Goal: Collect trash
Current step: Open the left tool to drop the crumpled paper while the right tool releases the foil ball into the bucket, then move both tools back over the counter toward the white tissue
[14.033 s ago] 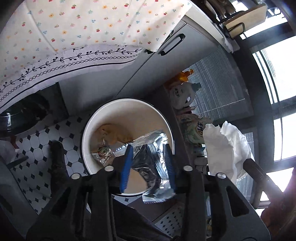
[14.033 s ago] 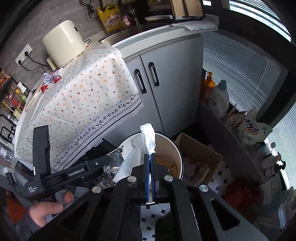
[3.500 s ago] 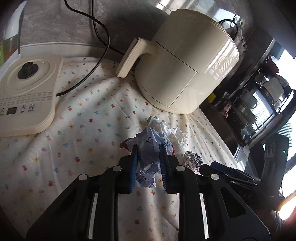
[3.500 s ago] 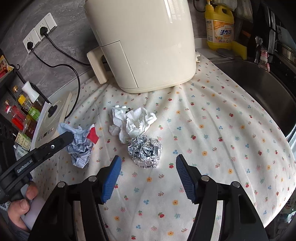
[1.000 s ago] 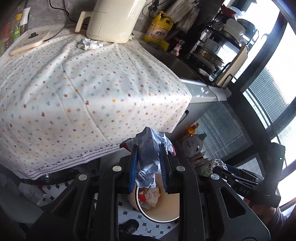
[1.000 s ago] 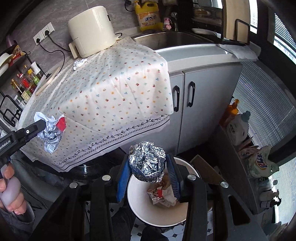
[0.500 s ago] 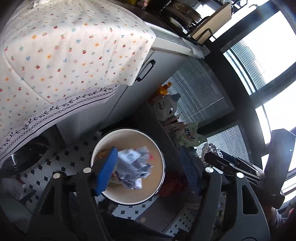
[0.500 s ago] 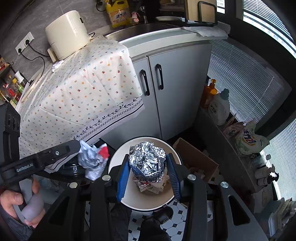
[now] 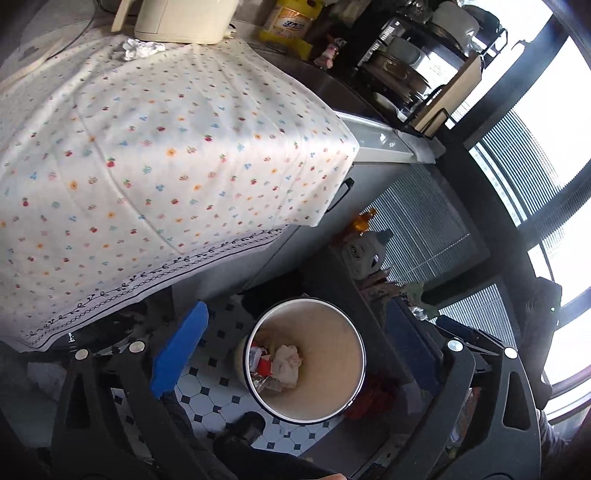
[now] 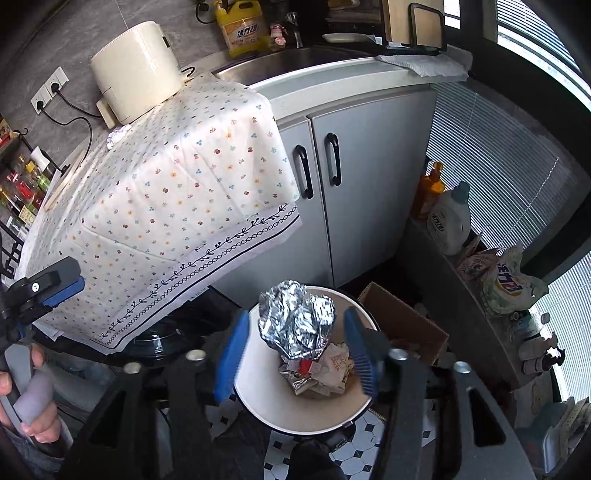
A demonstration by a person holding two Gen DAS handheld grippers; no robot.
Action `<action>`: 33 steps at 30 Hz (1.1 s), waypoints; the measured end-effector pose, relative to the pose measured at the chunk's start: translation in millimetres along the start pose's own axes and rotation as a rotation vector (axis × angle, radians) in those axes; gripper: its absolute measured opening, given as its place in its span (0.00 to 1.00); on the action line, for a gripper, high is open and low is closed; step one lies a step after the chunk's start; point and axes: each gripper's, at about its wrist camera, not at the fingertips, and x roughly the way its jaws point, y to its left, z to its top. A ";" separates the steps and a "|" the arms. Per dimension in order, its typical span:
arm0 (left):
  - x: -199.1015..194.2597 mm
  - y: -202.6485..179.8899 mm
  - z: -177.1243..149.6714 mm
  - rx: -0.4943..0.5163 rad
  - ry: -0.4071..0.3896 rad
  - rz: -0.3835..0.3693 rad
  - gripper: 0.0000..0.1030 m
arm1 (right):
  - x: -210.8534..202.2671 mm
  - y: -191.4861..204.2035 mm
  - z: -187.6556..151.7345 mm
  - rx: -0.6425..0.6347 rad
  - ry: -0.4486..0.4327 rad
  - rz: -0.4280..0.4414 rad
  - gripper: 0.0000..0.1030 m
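A white round bin stands on the tiled floor below the counter, with crumpled wrappers inside. My left gripper hangs above it, jaws opening wide, nothing between the blue pads. In the right wrist view that left gripper is at the far left, held by a hand. My right gripper is over the bin with its jaws opening. The foil ball sits between the pads with a gap on each side. A white crumpled tissue lies on the flowered tablecloth.
A cream air fryer and a yellow detergent bottle stand on the counter by the sink. Grey cabinet doors are behind the bin. A cardboard box and bottles sit to its right.
The left jaws have spread fully and the blue-white wrapper has dropped from them into the bin. The right pads have parted from the foil ball.
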 end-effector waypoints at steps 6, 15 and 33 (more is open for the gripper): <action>-26.1 24.0 13.1 -0.035 -0.051 0.056 0.94 | 2.1 19.8 23.7 -0.005 -0.036 0.013 0.81; -68.5 70.8 39.4 -0.106 -0.125 0.150 0.94 | 3.8 75.8 63.7 -0.063 -0.091 0.082 0.89; -140.5 157.2 107.6 -0.216 -0.341 0.220 0.94 | 6.2 216.2 149.3 -0.229 -0.173 0.162 0.92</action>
